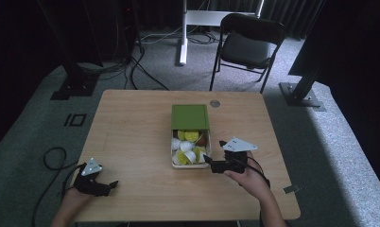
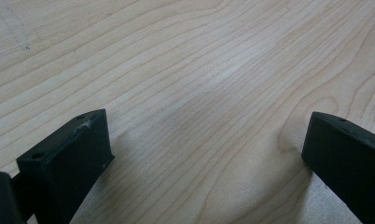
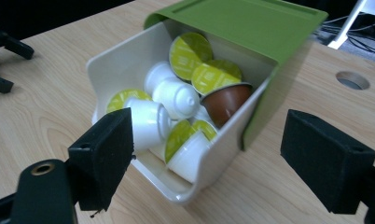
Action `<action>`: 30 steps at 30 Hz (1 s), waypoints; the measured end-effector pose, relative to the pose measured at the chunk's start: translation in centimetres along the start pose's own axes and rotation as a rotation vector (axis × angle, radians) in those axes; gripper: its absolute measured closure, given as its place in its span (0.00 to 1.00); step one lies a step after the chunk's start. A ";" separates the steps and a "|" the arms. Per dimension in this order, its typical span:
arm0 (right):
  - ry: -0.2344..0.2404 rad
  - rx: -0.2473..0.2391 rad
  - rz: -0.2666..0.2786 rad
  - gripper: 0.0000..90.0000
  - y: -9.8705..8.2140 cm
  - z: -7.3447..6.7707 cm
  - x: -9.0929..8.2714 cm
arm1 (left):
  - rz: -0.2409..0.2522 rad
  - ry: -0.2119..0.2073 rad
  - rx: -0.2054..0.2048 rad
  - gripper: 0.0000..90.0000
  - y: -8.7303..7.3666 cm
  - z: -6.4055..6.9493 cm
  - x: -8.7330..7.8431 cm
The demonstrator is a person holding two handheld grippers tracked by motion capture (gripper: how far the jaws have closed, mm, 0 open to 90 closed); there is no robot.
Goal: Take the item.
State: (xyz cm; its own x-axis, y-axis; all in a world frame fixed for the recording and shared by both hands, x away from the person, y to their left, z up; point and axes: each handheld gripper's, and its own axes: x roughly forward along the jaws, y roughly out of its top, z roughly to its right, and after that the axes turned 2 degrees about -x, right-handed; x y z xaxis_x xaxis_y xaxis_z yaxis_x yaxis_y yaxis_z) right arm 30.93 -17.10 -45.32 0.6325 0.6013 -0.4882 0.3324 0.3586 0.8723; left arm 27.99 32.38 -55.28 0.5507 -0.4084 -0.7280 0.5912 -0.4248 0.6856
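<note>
The white drawer (image 3: 129, 70) sits pulled out of its green sleeve (image 3: 251, 23) near the middle of the tabletop (image 1: 131, 127), heaped with coffee capsules (image 3: 178, 98) — white cups with lime-green foil lids and one brown capsule (image 3: 225, 100) wedged against the sleeve's edge. The right tool (image 1: 216, 155) hovers just beside the drawer's front corner with its jaws spread wide, holding nothing; in the right gripper view the drawer's near corner lies between the two black jaws. The left tool (image 1: 107, 185) rests well apart at the near left of the tabletop, jaws also apart and empty over bare wood.

The main risk, as I judge it, is the pile itself — the capsules lie loose and tilted, so a jaw pushed in at an angle could nudge one over the low front wall. Closing on a rounded white cup may squeeze it out sideways. Pressing against the drawer's corner could also slide the whole light box across the wood, since the left tool is not bracing it.
</note>
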 end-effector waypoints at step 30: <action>0.062 -0.048 0.004 0.35 0.7 -4.7 4.9 | 0.000 0.000 0.000 0.02 0.0 0.0 0.0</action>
State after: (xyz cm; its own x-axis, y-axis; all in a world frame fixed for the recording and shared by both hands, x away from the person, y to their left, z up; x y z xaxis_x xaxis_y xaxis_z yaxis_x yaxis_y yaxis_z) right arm 30.92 -10.56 -47.24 0.5885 0.6457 -0.4865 0.2951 0.3887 0.8728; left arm 27.98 32.38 -55.28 0.5507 -0.4081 -0.7281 0.5911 -0.4252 0.6854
